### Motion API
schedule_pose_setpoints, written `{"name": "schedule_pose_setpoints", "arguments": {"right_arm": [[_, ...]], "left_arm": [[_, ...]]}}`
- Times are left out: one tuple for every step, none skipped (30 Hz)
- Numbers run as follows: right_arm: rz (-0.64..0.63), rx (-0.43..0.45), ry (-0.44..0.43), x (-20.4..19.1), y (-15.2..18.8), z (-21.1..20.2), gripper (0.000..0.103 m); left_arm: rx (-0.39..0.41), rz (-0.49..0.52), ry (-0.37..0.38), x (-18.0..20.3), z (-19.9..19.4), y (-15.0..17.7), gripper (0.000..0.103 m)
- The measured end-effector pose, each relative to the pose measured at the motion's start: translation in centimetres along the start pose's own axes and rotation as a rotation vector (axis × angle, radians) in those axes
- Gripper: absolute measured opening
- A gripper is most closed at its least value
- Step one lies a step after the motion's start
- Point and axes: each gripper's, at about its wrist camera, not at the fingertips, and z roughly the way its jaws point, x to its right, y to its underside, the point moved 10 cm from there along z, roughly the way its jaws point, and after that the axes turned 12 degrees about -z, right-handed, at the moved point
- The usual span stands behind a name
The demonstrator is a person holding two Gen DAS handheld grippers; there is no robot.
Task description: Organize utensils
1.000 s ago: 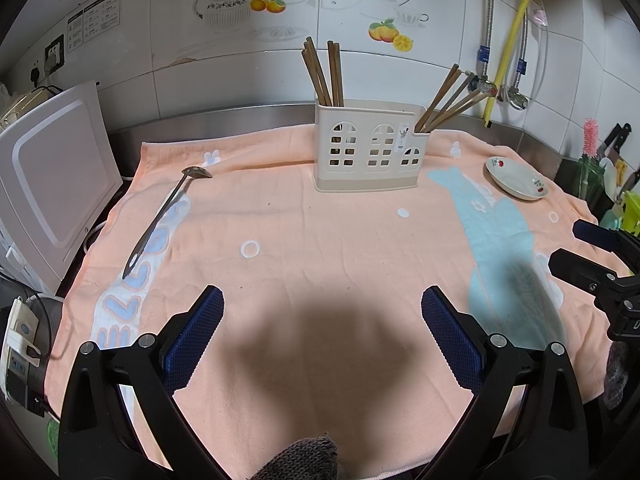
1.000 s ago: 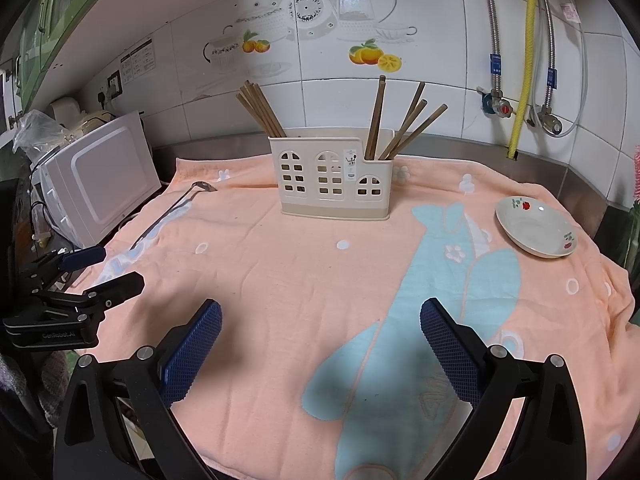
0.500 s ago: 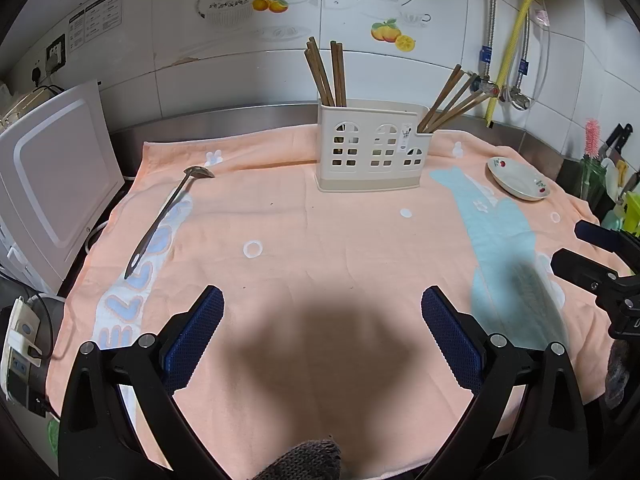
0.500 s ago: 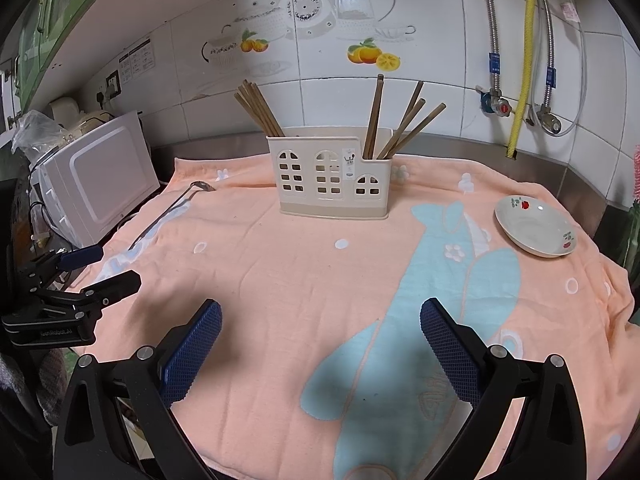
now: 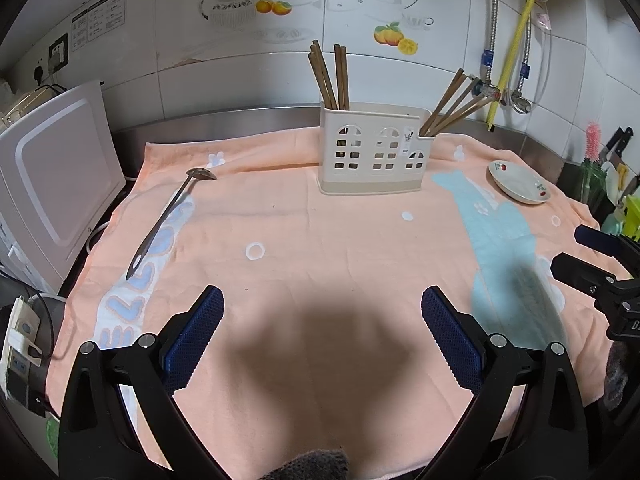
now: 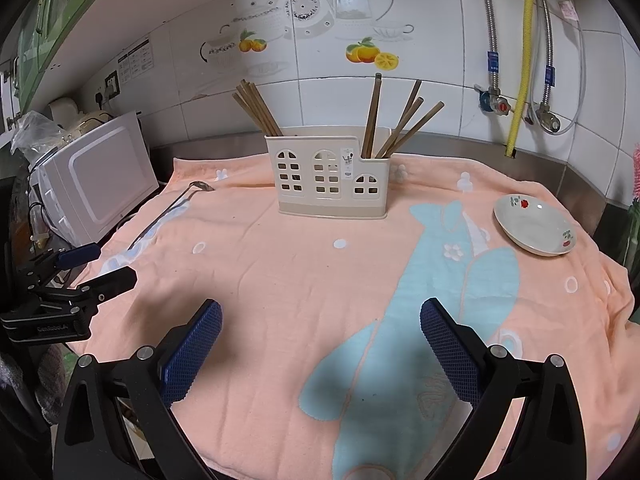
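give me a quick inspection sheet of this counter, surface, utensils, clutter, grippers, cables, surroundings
surface: peach towel with a blue fish print covers the counter, lightly wrinkled.
job's things: metal ladle lies flat at the left; white holder stands upright at the back with chopsticks in its left and right ends.
clutter: small dish, empty, at the right.
grippers: left gripper and right gripper both open, holding nothing.
cables: power strip and cords hang off the left edge.
surroundings: microwave at left, tiled wall, yellow hose.
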Motion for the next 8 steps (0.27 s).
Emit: {"name": "schedule_pose_setpoints", "arguments": {"right_arm": [[0.001, 0.0, 0.0, -0.01, 0.0, 0.0, 0.096], [0.001, -0.001, -0.002, -0.01, 0.06, 0.02, 0.096], [0.0, -0.001, -0.002, -0.06, 0.06, 0.02, 0.096], [-0.001, -0.001, -0.001, -0.07, 0.05, 0.02, 0.096], [0.0, 0.0, -0.001, -0.05, 0.04, 0.02, 0.096], [0.001, 0.0, -0.003, -0.05, 0.05, 0.03, 0.096], [-0.001, 0.0, -0.002, -0.08, 0.06, 0.05, 0.096], [0.0, -0.001, -0.001, -0.04, 0.07, 0.04, 0.096]], "left_arm": [[0.0, -0.001, -0.002, -0.03, -0.01, 0.01, 0.098], [-0.001, -0.002, -0.002, -0.04, 0.0, 0.02, 0.098], [-0.003, -0.004, -0.003, -0.05, 0.02, 0.06, 0.098], [-0.004, -0.004, -0.004, -0.02, 0.07, 0.02, 0.098], [-0.005, -0.004, -0.005, -0.02, 0.12, 0.0, 0.098], [-0.006, -0.004, -0.005, -0.03, 0.11, 0.01, 0.098], [-0.006, -0.004, -0.005, -0.06, 0.13, -0.02, 0.098], [-0.007, -0.004, -0.005, -0.08, 0.17, -0.03, 0.098]]}}
